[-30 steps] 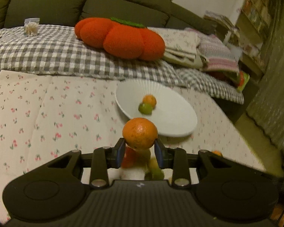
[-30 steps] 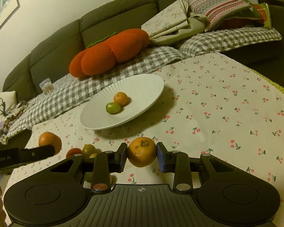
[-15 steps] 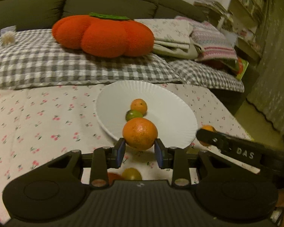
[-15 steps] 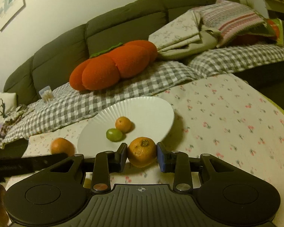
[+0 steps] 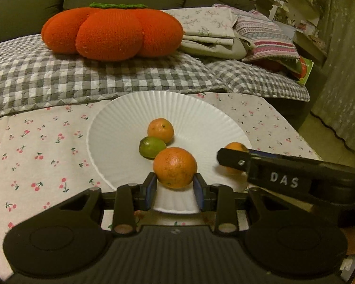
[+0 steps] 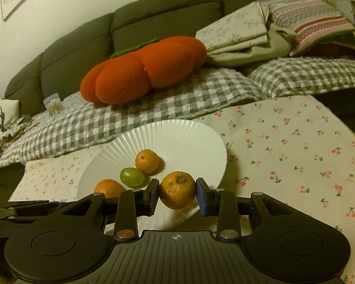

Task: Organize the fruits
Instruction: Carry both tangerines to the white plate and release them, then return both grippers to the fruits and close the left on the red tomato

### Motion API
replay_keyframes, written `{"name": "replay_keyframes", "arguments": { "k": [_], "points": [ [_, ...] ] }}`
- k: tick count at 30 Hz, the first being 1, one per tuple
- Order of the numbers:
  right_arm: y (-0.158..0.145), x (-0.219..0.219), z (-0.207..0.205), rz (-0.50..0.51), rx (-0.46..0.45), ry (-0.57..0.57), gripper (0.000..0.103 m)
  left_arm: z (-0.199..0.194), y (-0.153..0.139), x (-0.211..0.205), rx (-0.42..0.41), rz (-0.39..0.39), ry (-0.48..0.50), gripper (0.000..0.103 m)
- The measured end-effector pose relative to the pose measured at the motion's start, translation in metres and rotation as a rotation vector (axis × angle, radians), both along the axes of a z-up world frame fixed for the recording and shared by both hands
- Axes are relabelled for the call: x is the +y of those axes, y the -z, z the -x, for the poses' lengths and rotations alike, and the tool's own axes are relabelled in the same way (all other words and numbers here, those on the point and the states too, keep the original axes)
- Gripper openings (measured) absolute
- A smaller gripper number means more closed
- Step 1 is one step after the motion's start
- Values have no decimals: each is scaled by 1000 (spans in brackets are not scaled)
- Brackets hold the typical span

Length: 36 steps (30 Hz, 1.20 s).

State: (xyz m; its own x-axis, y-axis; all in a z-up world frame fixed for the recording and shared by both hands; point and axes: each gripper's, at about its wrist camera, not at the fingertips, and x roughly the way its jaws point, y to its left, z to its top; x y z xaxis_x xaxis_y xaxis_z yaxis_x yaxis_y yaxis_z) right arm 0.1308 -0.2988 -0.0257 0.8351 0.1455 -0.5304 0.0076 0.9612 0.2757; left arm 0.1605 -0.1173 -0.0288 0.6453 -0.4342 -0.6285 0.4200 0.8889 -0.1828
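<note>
A white ribbed plate point(image 5: 120, 127) point(image 6: 189, 137) sits on the cherry-print cloth and holds a small orange point(image 5: 160, 130) point(image 6: 147, 161) and a green fruit point(image 5: 152, 147) point(image 6: 132, 177). My left gripper point(image 5: 175, 187) is shut on an orange point(image 5: 175, 167) over the plate's near rim. My right gripper point(image 6: 177, 195) is shut on an orange with a dark stem scar point(image 6: 177, 189) over the plate's near right rim. The right gripper's finger and its orange point(image 5: 234, 147) show in the left view. The left gripper's orange point(image 6: 107, 188) shows in the right view.
A sofa behind the table carries a grey checked blanket point(image 5: 82, 78), an orange pumpkin-shaped cushion point(image 5: 113, 35) point(image 6: 144, 68) and folded fabrics point(image 5: 236, 35). The cherry-print cloth point(image 5: 35, 146) covers the table. Its right edge drops off to the floor point(image 5: 319, 127).
Both grippers have moved forward toward the plate with their oranges. The oranges now hang over the plate's near rim. The loose fruits under the left gripper are out of view.
</note>
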Motion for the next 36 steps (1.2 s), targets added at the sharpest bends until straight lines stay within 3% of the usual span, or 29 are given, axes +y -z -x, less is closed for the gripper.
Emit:
{"name": "replay_keyframes", "arguments": {
  "k": [3, 5, 7, 9, 14, 19, 25, 31, 34, 36],
  "points": [
    [1, 3, -3, -2, 0, 7, 34, -1, 0, 3, -4, 13, -10, 33],
    [1, 2, -3, -19, -1, 23, 35, -1, -2, 5, -8, 24, -7, 41],
    [-2, -2, 0, -36, -26, 52, 52, -1, -5, 7, -18, 27, -9, 44],
    [-5, -4, 3, -55, -38, 54, 57, -2, -7, 11, -13, 37, -21, 43],
    [-11, -13, 17, -83, -65, 99, 57, -1, -15, 32, 4, 70, -61, 43],
    [-8, -24, 27, -159, -19, 134, 59, 0, -26, 59, 25, 95, -124, 48],
    [-31, -1, 29, -97, 27, 75, 65, 2, -41, 78, 67, 52, -182, 56],
    [-69, 35, 10, 52, 129, -5, 70, 12, -67, 80, 98, -77, -178, 68],
    [-86, 45, 4, 61, 170, -50, 80, 20, -74, 86, 134, -65, -191, 68],
    [-93, 48, 3, 68, 196, -66, 80, 27, -77, 87, 158, -77, -199, 69]
  ]
}}
